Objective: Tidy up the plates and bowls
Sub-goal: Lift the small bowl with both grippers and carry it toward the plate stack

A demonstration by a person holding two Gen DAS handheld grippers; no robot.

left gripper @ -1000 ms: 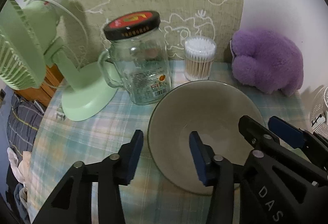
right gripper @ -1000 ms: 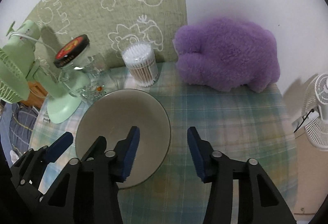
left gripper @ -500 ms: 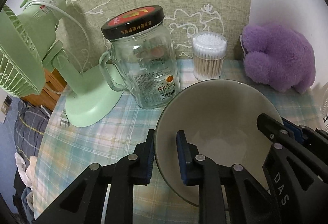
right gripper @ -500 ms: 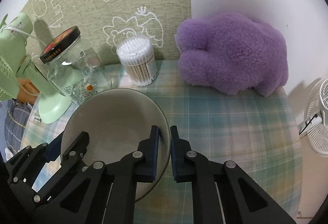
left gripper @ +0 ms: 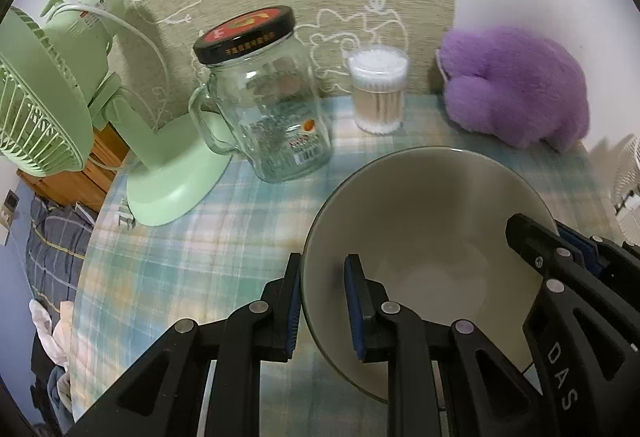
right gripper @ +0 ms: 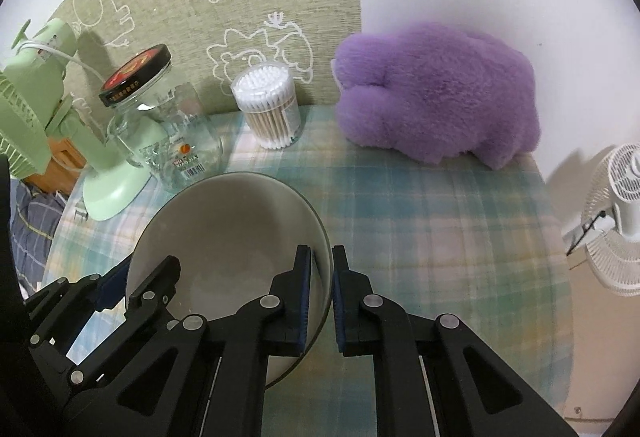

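A grey-green bowl (left gripper: 432,221) is held between both grippers over the plaid tablecloth (left gripper: 168,257). My left gripper (left gripper: 322,271) is shut on the bowl's left rim, one finger outside and one inside. My right gripper (right gripper: 321,263) is shut on the bowl's right rim in the same way; the bowl shows in the right wrist view (right gripper: 228,229). Each gripper also appears in the other's view, at the far side of the bowl. The bowl is empty. Whether it touches the cloth is hidden.
A glass jar with a black lid (left gripper: 260,97), a tub of cotton swabs (left gripper: 378,89) and a purple plush toy (left gripper: 516,85) stand along the back. A green desk fan (left gripper: 60,109) is at the left. A white fan (right gripper: 620,221) stands beyond the table's right edge.
Both grippers closed from open onto opposite sides of the bowl's rim. The views have shifted slightly, the bowl now sitting lower and nearer in both.
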